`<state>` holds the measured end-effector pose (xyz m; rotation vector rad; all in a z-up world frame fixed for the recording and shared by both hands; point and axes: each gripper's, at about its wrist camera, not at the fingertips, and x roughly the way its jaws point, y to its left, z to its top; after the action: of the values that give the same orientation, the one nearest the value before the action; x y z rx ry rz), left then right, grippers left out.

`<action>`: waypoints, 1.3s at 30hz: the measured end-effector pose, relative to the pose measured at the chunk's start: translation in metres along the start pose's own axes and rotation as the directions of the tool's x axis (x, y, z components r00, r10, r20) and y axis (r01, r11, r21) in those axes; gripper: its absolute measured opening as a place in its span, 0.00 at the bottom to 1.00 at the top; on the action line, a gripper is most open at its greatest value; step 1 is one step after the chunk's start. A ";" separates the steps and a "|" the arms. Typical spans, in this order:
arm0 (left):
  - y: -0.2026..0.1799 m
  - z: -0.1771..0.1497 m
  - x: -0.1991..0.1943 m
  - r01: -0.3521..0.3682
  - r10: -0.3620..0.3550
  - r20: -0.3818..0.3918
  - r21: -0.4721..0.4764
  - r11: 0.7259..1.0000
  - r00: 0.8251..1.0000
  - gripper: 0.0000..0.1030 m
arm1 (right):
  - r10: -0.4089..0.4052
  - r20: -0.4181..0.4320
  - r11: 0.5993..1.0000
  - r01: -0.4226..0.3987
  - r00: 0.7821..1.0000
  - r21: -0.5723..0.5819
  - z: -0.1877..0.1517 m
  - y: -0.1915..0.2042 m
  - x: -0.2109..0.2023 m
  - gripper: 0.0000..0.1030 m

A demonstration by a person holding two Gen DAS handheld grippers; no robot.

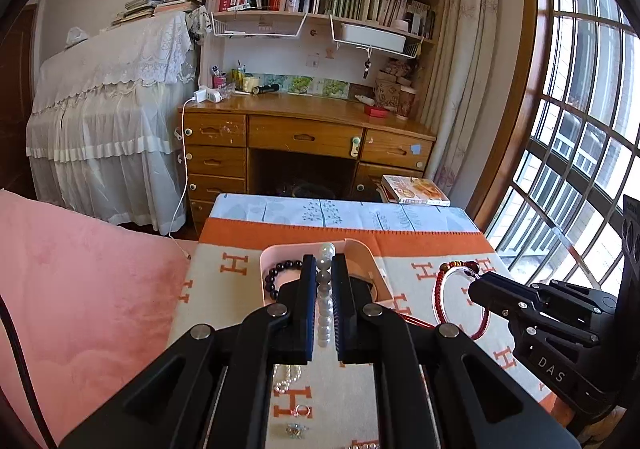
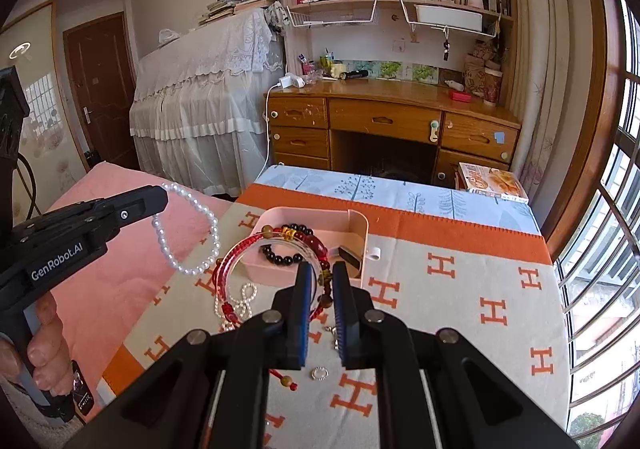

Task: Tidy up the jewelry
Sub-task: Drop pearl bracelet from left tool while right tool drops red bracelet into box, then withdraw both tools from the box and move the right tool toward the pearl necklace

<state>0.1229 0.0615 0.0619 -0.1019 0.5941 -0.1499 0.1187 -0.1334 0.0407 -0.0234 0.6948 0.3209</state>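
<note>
The left gripper (image 1: 324, 281) is clamped on a white pearl bead bracelet (image 1: 325, 295), the right gripper (image 2: 322, 289) on a red cord bracelet (image 2: 272, 261), both at centre frame over the pink plastic tray (image 2: 358, 225); next, I judge, lowering and letting go inside it

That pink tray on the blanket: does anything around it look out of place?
Yes. Only a black bead bracelet lies in the pink tray; a thin pearl strand and a small silver ring sit loose on the blanket.

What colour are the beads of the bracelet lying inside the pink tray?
Black, glossy beads in the pink tray; clearest in the right wrist view.
</note>
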 end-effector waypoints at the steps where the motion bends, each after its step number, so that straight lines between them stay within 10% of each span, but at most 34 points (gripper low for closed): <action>1: 0.000 0.005 0.003 -0.007 0.007 0.005 -0.001 1.000 1.000 0.05 | -0.001 0.001 1.000 0.001 1.000 0.006 0.006 -0.001 0.004 0.10; 12: 0.009 0.026 0.093 -0.025 0.028 -0.105 0.031 0.999 0.994 0.05 | 0.030 -0.102 0.992 -0.017 0.994 0.129 0.036 -0.025 0.095 0.10; 28: 0.031 -0.012 0.217 -0.015 0.008 -0.309 -0.019 1.000 0.951 0.07 | 0.068 -0.291 0.980 -0.010 0.954 0.197 -0.005 -0.040 0.216 0.11; 39: 0.055 -0.014 0.171 -0.091 0.079 -0.221 -0.044 0.995 0.972 0.68 | 0.037 -0.256 0.984 0.010 0.966 0.180 -0.004 -0.037 0.209 0.11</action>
<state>0.2608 0.0858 -0.0511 -0.1128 0.8217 -0.0620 0.2785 -0.1099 -0.0977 0.1140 0.9821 0.2689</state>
